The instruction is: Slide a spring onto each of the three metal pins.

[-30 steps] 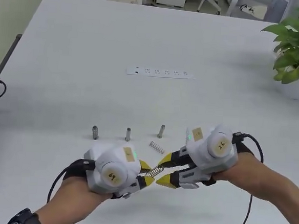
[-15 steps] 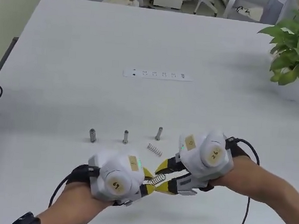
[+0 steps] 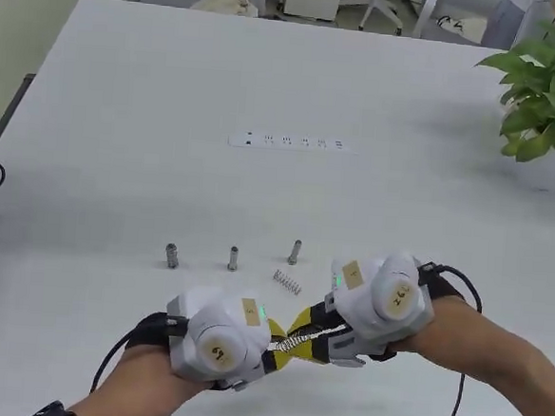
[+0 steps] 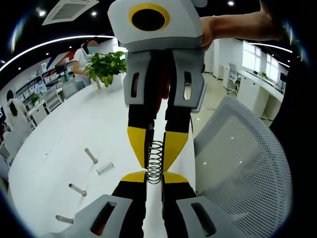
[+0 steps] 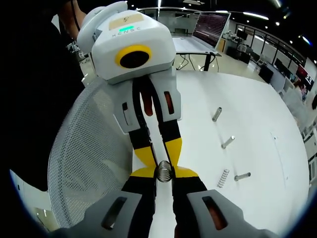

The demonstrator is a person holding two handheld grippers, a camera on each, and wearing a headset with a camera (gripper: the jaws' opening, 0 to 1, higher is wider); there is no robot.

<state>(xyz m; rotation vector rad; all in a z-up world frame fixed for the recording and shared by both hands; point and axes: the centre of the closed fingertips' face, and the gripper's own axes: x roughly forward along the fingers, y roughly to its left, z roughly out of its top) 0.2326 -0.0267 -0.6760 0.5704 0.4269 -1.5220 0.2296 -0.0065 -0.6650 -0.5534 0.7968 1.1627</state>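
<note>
Head view, lower ctr: left gripper [image 3: 275, 349] and right gripper [image 3: 303, 335] were tip to tip just above the white table [image 3: 122, 111]. Both had jaws narrowed onto one spring [image 3: 292, 339], held btwn them. In the left gripper view its own yellow tips pinched the spring's near end at bottom ctr, w/ the right gripper's tips reaching down from the top and clamping the rest of it. The right gripper view had the same spring end-on btwn its own tips.

In the head view, three pins stood in a row above the grippers. The left pin [image 3: 171, 255] already had a coil round it; middle pin [image 3: 233, 257] and right pin [image 3: 295, 252] were bare. A loose spring [image 3: 287, 282] lay flat just below-left of the right pin, not touching it. Further up at ctr lay a power strip [image 3: 294, 142], w/ a plant [image 3: 548, 84] at the upper right edge.
</note>
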